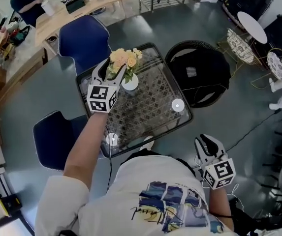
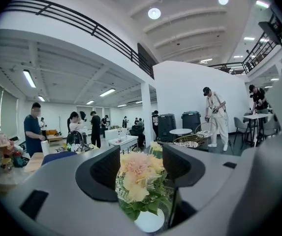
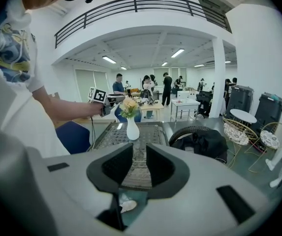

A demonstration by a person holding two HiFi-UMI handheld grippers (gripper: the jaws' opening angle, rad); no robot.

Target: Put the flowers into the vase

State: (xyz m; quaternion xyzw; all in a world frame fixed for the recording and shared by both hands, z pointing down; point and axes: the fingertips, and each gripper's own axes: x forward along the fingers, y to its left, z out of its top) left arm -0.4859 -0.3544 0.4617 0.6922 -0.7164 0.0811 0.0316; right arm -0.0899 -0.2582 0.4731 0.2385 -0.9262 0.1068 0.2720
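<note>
Over the table (image 1: pixel 148 107), left gripper (image 1: pixel 114 68) fingers stand wide around flowers (image 1: pixel 125 58) in vase (image 1: pixel 130 82); right gripper (image 1: pixel 208 144) fingers apart, empty.

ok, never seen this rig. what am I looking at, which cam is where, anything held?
No robot: a person holds a two-jaw gripper in each hand. The top-down picture is from a camera on their head; the other two are from cameras on each gripper, looking along its jaws. On the glass table stands a white vase with the flowers in it. The left gripper has its jaws open around them; the right gripper, held back from the vase, is open and empty.
</note>
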